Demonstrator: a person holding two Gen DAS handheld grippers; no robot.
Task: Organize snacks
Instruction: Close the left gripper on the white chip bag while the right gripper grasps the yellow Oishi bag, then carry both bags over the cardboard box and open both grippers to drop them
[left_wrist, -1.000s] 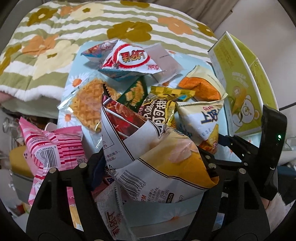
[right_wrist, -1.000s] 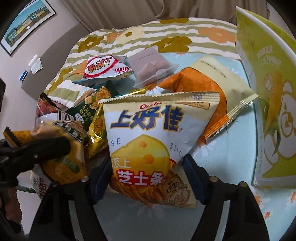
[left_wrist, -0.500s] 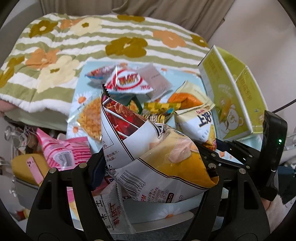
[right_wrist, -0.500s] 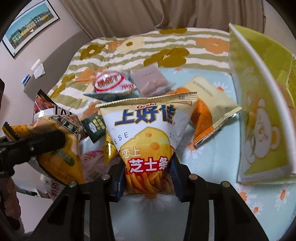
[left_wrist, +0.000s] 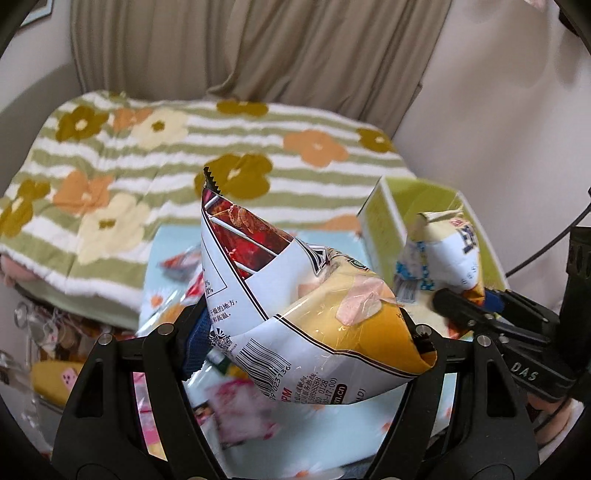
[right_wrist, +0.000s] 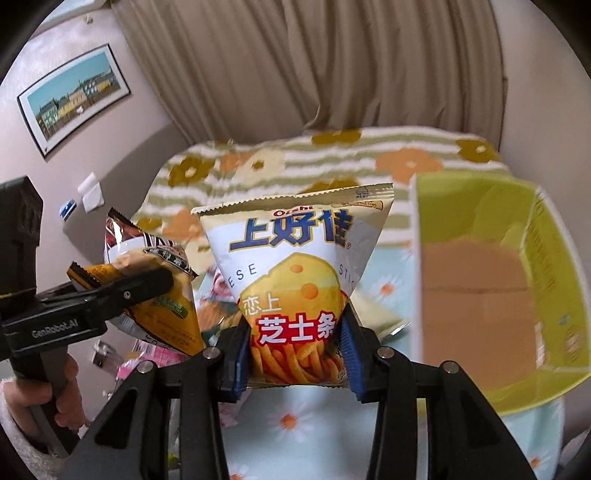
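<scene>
My left gripper (left_wrist: 306, 332) is shut on a white, red and yellow chip bag (left_wrist: 295, 302) and holds it up above the table. The same bag (right_wrist: 155, 295) shows at the left in the right wrist view, clamped in the left gripper's fingers (right_wrist: 122, 288). My right gripper (right_wrist: 295, 354) is shut on a yellow Oishi cheese-stick bag (right_wrist: 295, 266) and holds it raised, just left of the open lime-green box (right_wrist: 532, 236). In the left wrist view that bag (left_wrist: 447, 254) hangs at the box (left_wrist: 384, 218).
Several loose snack packets (left_wrist: 240, 413) lie blurred on the light-blue daisy cloth (right_wrist: 295, 435) below. A striped floral blanket (left_wrist: 110, 166) covers the bed behind. Curtains (right_wrist: 314, 74) and a framed picture (right_wrist: 74, 99) are on the walls.
Both grippers have lifted their bags well above the snack pile. The right gripper has carried the cheese-stick bag towards the green box, whose open inside now shows.
</scene>
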